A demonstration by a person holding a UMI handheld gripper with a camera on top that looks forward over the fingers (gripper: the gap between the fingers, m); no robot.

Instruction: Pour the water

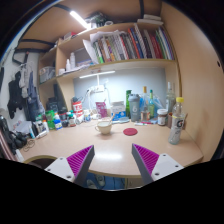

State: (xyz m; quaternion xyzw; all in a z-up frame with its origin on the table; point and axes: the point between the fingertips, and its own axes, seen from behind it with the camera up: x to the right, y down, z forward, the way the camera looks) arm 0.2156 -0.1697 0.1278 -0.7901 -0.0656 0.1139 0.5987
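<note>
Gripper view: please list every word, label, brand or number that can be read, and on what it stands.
No text can be read.
Books on the shelf: spines too small.
Bottles at the desk's back: labels blurred.
Bottle to the right: label unreadable.
Cup: no print visible.
The gripper is open, holding nothing.

— What's on the desk (110, 150)?

— A cup (104, 126) stands near the middle, beyond the tongs (113, 160), whose two fingers are spread apart with nothing between them. A tall bottle (177, 122) is off to the right near the edge.

— And behind?

— A row of bottles and jars (140, 108) lines the back wall. Above them hangs a shelf (112, 64) — books (125, 45) stand on it.
</note>
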